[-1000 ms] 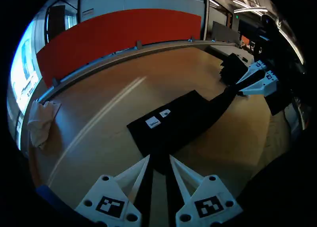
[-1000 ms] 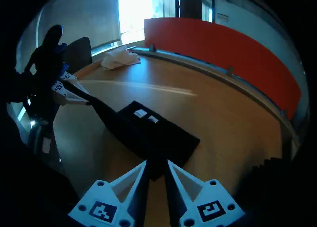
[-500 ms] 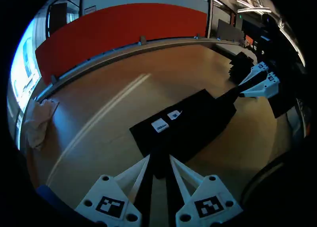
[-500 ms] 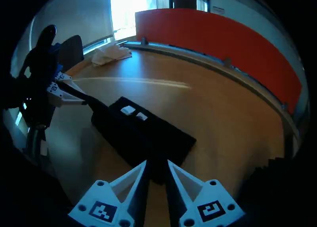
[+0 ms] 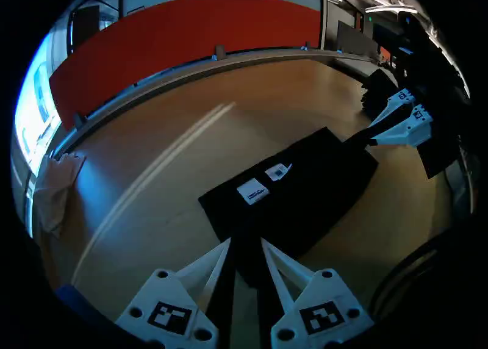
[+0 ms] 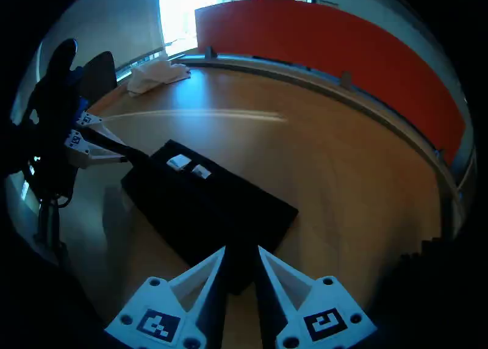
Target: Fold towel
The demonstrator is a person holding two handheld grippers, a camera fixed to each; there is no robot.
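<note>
The black towel [image 5: 305, 190] [image 6: 207, 208] lies spread as a broad rectangle on the wooden surface [image 5: 183, 160] [image 6: 341, 166], two small white labels [image 5: 252, 191] [image 6: 179, 161] facing up near its middle. A second ago it ran as a narrow, taut band rising toward the far tongs; it now sits wider and flatter, and the labels have shifted with it. In the left gripper view the left tongs [image 5: 246, 242] are clamped on the towel's near edge, dark cloth pinched between the two white fingers, while the right tongs [image 5: 367, 138] grip the far right corner, lower and closer to the surface than before. The right gripper view gives the reverse: the right tongs [image 6: 242, 248] pressed together on the near edge, the left tongs [image 6: 125, 157] holding the far left corner, with the dark shape of the person's hand [image 6: 52, 105] behind them. A crumpled white cloth [image 5: 55, 184] [image 6: 155, 74] rests at the far edge of the surface, well apart from the towel, and a red partition [image 5: 183, 38] [image 6: 341, 50] runs along the back. The right gripper view takes in a bright window [image 6: 183, 13] beyond the cloth; the left gripper view takes in ceiling lights [image 5: 390, 8] at the far right.
</note>
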